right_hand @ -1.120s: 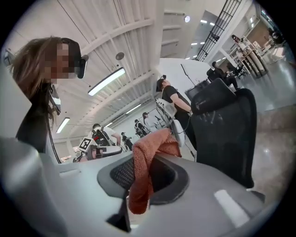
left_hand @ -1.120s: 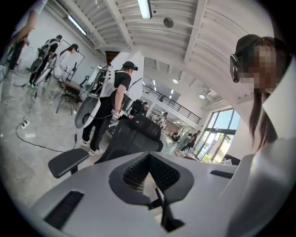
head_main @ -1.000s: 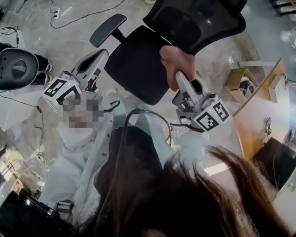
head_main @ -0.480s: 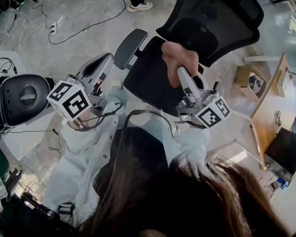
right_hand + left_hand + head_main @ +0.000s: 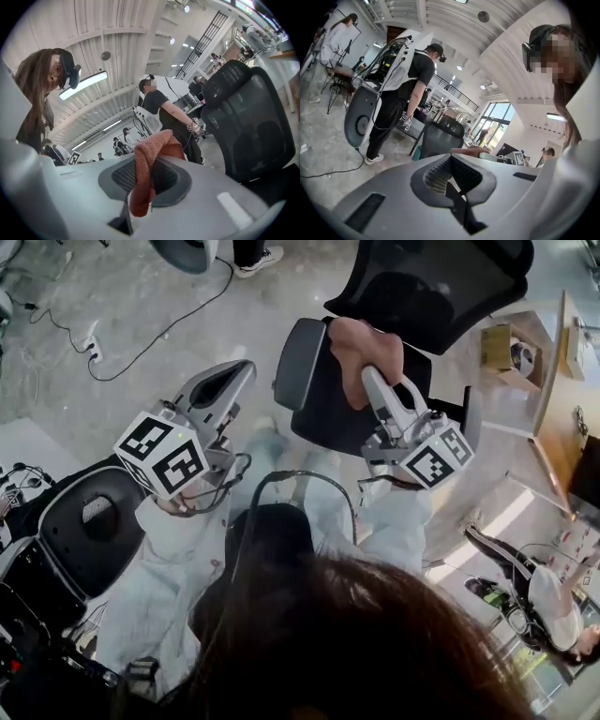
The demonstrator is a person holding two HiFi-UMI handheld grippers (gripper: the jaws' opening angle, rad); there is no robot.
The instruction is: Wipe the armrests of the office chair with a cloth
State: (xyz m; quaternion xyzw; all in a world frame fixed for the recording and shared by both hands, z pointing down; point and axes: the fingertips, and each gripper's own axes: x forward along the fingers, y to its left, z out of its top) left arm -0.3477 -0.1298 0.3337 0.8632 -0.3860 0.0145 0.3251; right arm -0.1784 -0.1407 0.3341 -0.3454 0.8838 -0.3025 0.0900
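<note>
head view: the office chair point(image 5: 422, 287) stands ahead. its near armrest point(image 5: 298, 362) is a grey pad whose long axis runs away from the person, towards the backrest. the salmon cloth point(image 5: 361, 348) is bunched at the tip of the right gripper point(image 5: 370, 381), over the seat just beside that armrest. the left gripper point(image 5: 230, 381) hangs apart from the chair.

left gripper view: the tongs are together, with nothing between them.

right gripper view: the tongs are pinched on the terry cloth point(image 5: 154, 145), which flops over them. it looks soft, light and limp, so it would likely wipe best as a wad dragged along the pad's length.
</note>
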